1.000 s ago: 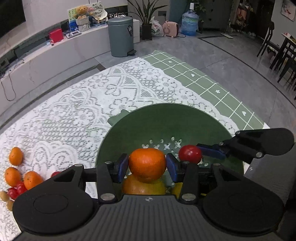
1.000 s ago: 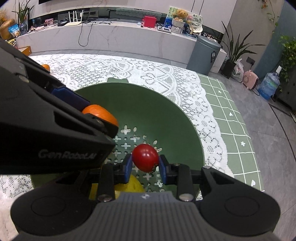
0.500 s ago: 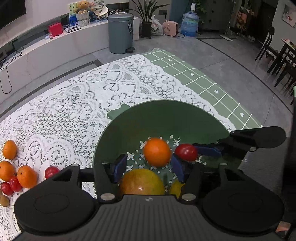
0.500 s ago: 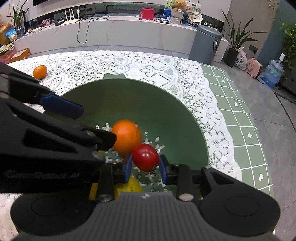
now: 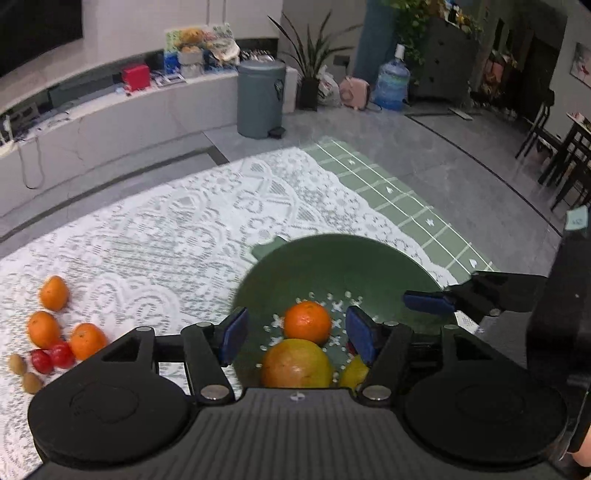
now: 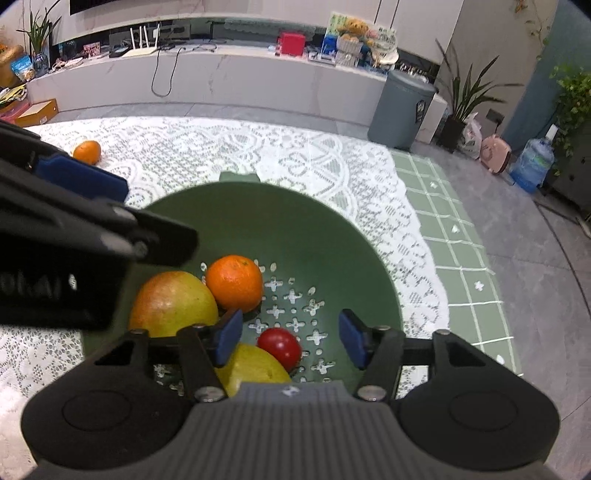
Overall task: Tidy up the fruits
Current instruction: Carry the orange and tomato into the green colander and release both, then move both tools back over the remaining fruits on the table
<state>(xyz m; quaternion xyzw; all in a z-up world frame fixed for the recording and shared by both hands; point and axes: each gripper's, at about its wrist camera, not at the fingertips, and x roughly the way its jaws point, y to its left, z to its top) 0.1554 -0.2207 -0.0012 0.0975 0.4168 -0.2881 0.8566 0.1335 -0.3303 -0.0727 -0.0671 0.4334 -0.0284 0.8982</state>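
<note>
My left gripper [image 5: 297, 334] fingers apart over green colander [image 6: 303, 221], right gripper [image 6: 291, 338] fingers apart too, orange [image 6: 234, 282] & cherry tomato [image 6: 279, 348] lying loose inside w/ mango [image 6: 173, 304]

A grey tiled floor [image 5: 424, 155] spreads to twelve o'clock, meeting a long white low counter [image 6: 221, 88] cluttered with small items. A grey pedal bin [image 5: 260, 98] stands at its end, with a potted plant [image 5: 310, 70] and a water jug [image 5: 391, 86] beside. Dark chairs [image 5: 554, 147] sit at two o'clock. White walls [image 5: 166, 18] rise behind.
</note>
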